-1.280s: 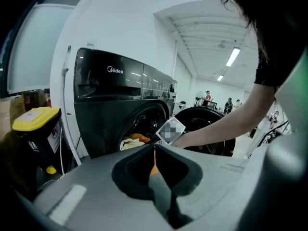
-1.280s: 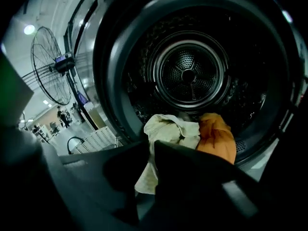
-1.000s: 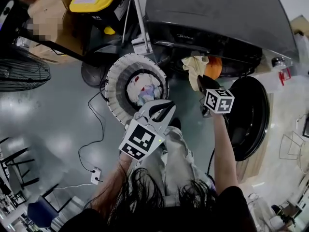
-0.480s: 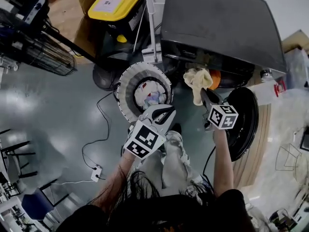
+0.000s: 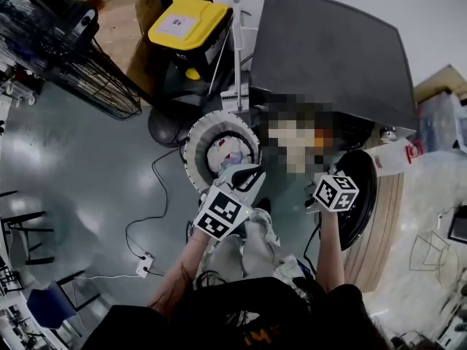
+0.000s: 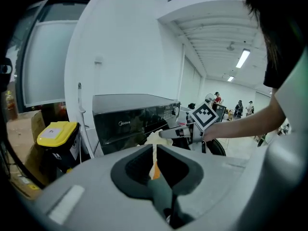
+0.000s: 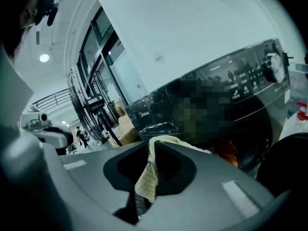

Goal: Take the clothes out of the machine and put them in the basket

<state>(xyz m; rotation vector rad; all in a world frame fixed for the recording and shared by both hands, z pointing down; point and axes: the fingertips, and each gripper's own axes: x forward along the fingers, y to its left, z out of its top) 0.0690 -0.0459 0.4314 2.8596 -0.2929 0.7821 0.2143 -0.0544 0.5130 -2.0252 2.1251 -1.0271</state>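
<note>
Presently the right gripper (image 7: 151,147) has its jaws pinched on a pale yellow checked cloth (image 7: 146,179). The cloth drapes over the jaw tips and hangs down between them. It is held in the air before the dark washing machine (image 5: 328,57), above the machine's open round door (image 5: 365,221). An orange garment (image 7: 230,154) shows behind the cloth at the drum opening; the head view does not show that area clearly.

The left gripper (image 6: 155,150) has its jaws pressed together, with only a thin slit between the pads and nothing gripped. In the head view it sits at the near rim of the white ribbed basket (image 5: 195,146).

The basket stands on the grey floor (image 5: 87,173), just left of the machine's front. It already holds a heap of light-coloured clothes (image 5: 226,153). A yellow-lidded bin (image 5: 188,22) stands behind the basket, and a black fan (image 5: 87,75) stands further left. A black cable (image 5: 157,195) trails across the floor near the basket.
</note>
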